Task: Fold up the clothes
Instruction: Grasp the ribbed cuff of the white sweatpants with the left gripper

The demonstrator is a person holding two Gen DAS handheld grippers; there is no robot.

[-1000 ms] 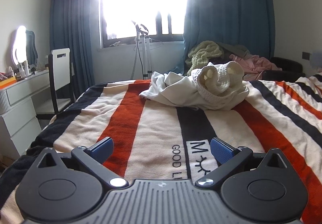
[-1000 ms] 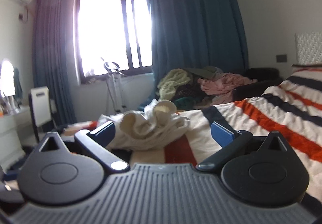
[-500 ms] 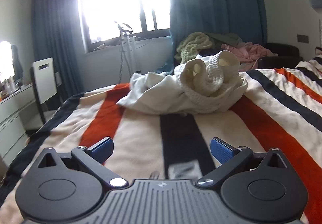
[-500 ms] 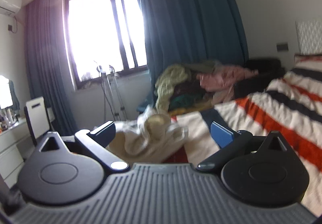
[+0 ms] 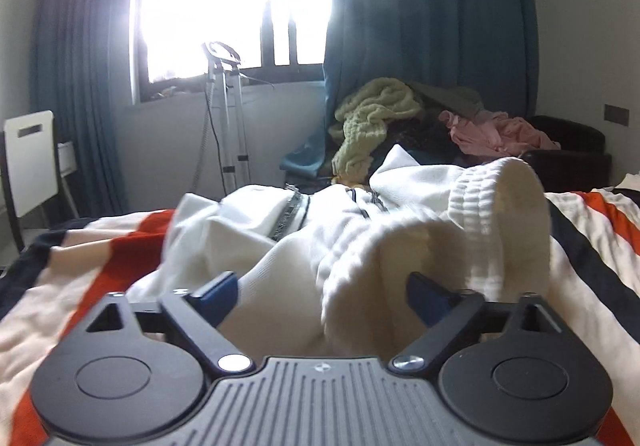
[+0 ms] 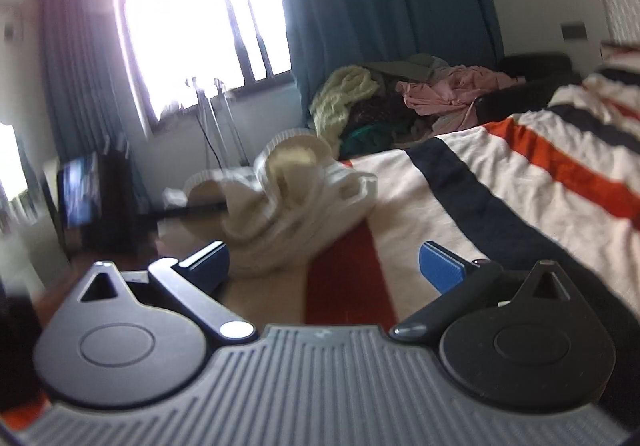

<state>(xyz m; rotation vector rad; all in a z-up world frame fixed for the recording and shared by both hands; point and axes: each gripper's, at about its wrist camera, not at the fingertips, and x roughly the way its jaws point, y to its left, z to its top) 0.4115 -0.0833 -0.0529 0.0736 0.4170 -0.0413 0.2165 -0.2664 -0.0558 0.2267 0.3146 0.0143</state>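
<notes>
Because the white garment [image 5: 352, 246] lies crumpled in a heap on the striped blanket [image 5: 80, 258] rather than spread flat, it has to be picked up and opened out before any fold can be made, and both tools are set accordingly. On the left, the left gripper [image 5: 324, 290] is pushed right into the near edge of the heap, its jaws closing with a thick roll of the white cloth between them; the blue pads do not look pressed on the fabric yet, so I judge this a grasp in the making, not a hold. The ribbed cuff [image 5: 496, 205] stands up just beyond the right pad, which suggests a sleeve or hem end is the part being taken. Further right, the right gripper [image 6: 324, 266] hangs over the blanket near the heap's other side, jaws apart with nothing between them but the red stripe [image 6: 344, 282] below; it seems placed to take a second point once the first is secure. The clothes pile [image 6: 404, 97] beyond the bed lies well apart, untouched
</notes>
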